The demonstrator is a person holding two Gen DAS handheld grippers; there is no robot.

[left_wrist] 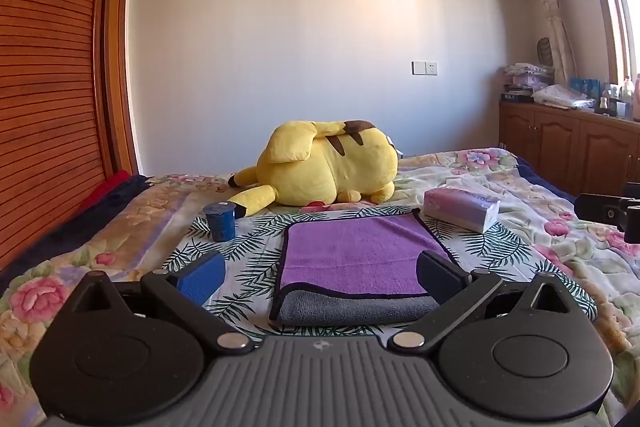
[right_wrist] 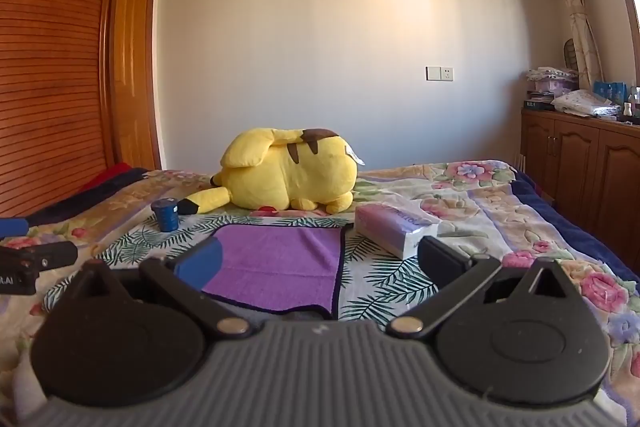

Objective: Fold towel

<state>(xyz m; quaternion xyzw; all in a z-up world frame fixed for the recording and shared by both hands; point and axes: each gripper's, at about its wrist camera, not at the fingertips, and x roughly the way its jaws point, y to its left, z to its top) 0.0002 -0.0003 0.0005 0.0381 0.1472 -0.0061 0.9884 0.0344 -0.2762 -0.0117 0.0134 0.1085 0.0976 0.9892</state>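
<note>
A purple towel (left_wrist: 356, 251) with a dark edge and a grey underside lies folded flat on a leaf-print cloth (left_wrist: 252, 247) on the bed. My left gripper (left_wrist: 320, 273) is open and empty just in front of the towel's near edge, its fingers either side of it. In the right wrist view the towel (right_wrist: 280, 263) lies ahead and left. My right gripper (right_wrist: 320, 261) is open and empty, its left finger over the towel's near left part. Each gripper shows at the edge of the other's view.
A yellow plush toy (left_wrist: 328, 167) lies behind the towel. A blue cup (left_wrist: 219, 222) stands at the left, a tissue pack (left_wrist: 462, 207) at the right. Wooden cabinets (right_wrist: 580, 163) line the right wall, a slatted wardrobe (left_wrist: 44, 87) the left.
</note>
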